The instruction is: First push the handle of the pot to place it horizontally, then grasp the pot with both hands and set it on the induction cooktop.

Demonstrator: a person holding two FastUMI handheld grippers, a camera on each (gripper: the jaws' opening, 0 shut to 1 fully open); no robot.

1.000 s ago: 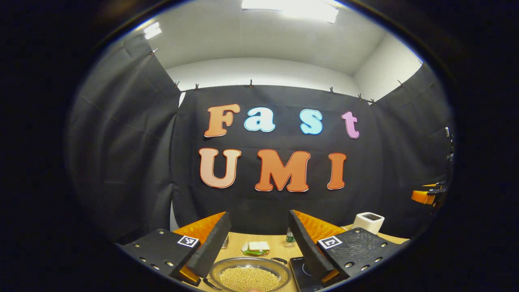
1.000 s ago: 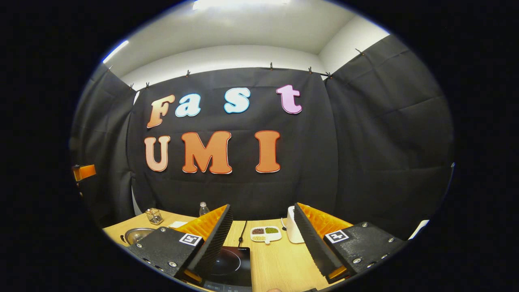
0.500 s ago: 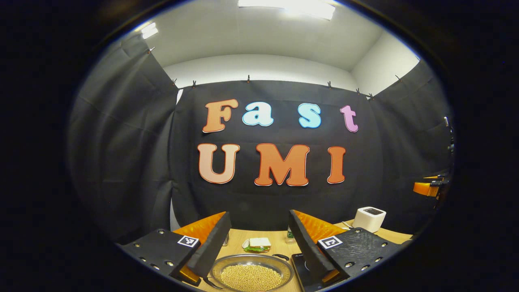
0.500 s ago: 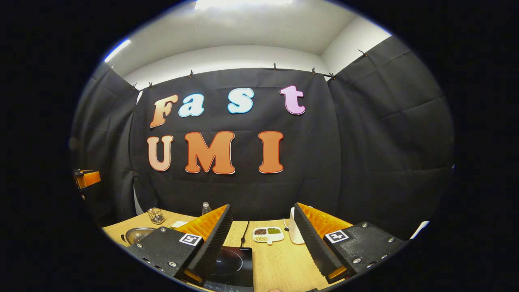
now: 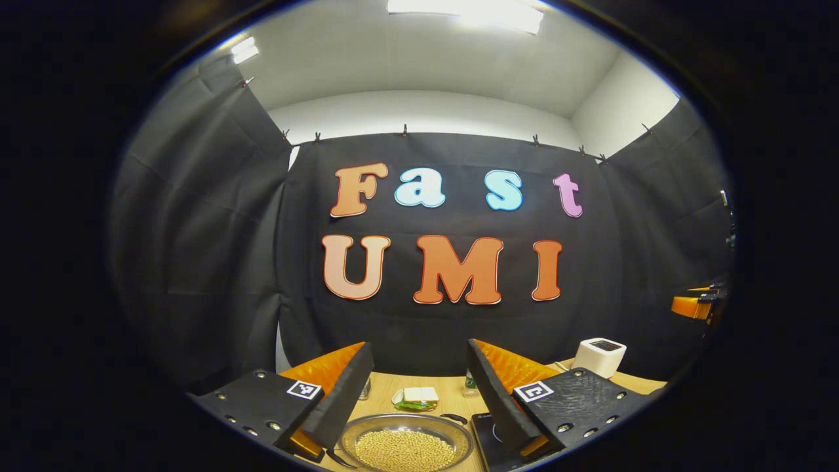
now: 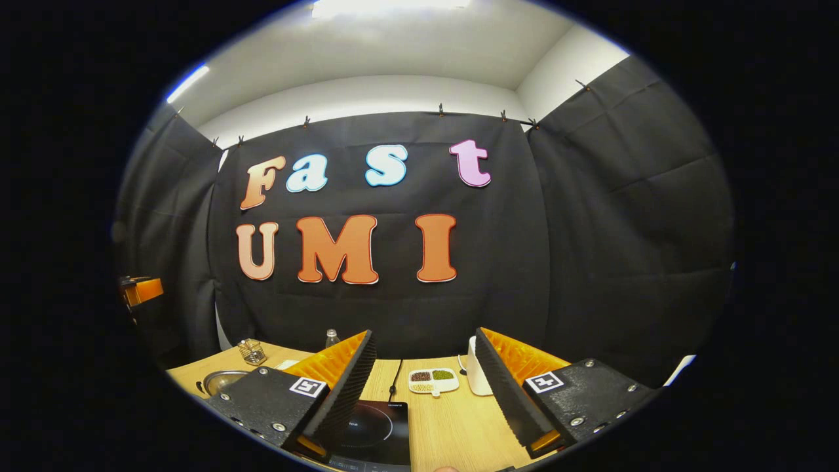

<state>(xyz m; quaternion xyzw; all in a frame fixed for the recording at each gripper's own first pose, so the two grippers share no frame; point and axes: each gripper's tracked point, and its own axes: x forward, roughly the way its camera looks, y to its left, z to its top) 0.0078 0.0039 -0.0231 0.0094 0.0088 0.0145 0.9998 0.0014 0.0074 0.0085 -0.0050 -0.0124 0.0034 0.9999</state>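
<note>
A shallow metal pot (image 5: 405, 447) full of yellow beans sits on the wooden table just below and between the fingers of my left gripper (image 5: 419, 351), which is open and holds nothing. One dark pot handle (image 5: 453, 417) points to the far right and another (image 5: 335, 458) to the near left. The black induction cooktop (image 5: 486, 434) lies right of the pot. In the right gripper view the cooktop (image 6: 375, 429) lies under my right gripper (image 6: 425, 335), open and empty, with the pot (image 6: 220, 380) far to the left.
A sandwich plate (image 5: 414, 396), a small bottle (image 5: 467, 387) and a white appliance (image 5: 598, 356) stand behind the pot. A divided bean dish (image 6: 431, 380), a wire basket (image 6: 250, 352) and the cooktop's cable (image 6: 393, 375) lie toward the back of the table (image 6: 452, 426).
Both views have only drifted slightly up and down. The pot and the cooktop have not moved, and both grippers have stayed open and empty.
</note>
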